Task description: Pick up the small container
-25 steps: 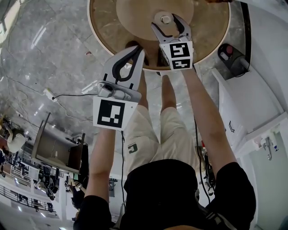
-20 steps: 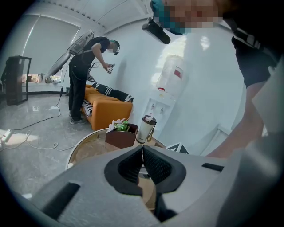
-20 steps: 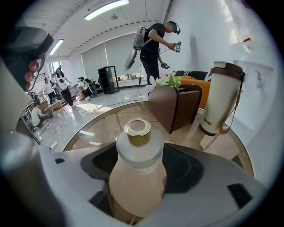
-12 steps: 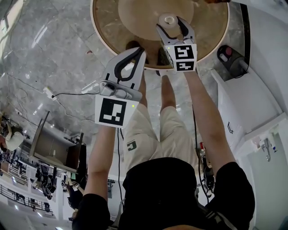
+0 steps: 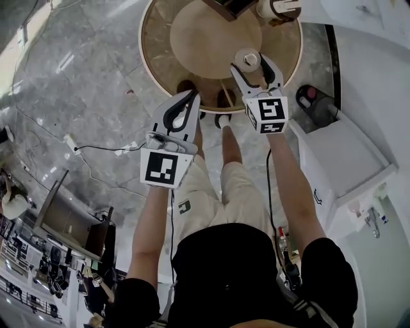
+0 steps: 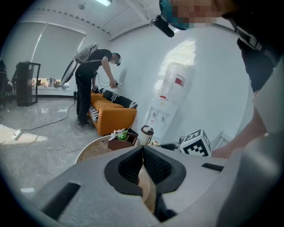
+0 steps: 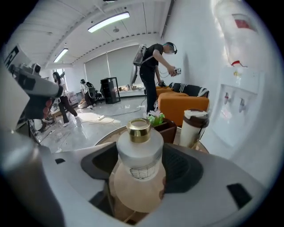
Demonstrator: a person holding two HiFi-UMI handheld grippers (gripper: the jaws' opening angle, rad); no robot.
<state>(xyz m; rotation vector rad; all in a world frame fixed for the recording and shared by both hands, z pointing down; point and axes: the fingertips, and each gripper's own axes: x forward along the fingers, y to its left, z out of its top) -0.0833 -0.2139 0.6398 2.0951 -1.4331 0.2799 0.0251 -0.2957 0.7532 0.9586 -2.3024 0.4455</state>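
Note:
The small container (image 5: 248, 60) is a frosted bottle with a gold cap (image 7: 139, 129). My right gripper (image 5: 250, 63) is shut on it, the dark pads pressing its sides, and holds it over the near rim of the round wooden table (image 5: 160, 45). In the right gripper view the small container (image 7: 140, 153) fills the space between the jaws of the right gripper (image 7: 142, 159), tilted toward the camera. My left gripper (image 5: 190, 96) hangs shut and empty just off the table's near edge. In its own view the left gripper (image 6: 143, 149) shows its tips pressed together.
A paper cup with a lid (image 5: 269, 8) and a brown planter box (image 5: 230, 5) stand at the table's far side. A white water dispenser (image 6: 168, 106) stands to the right. Beyond it are an orange sofa (image 6: 113, 117) and a standing person (image 6: 91, 84). A cable (image 5: 96, 138) lies on the floor.
The right gripper has drawn back from the table's middle toward its near rim with the bottle between its jaws. The table looks farther away. The left gripper stayed shut.

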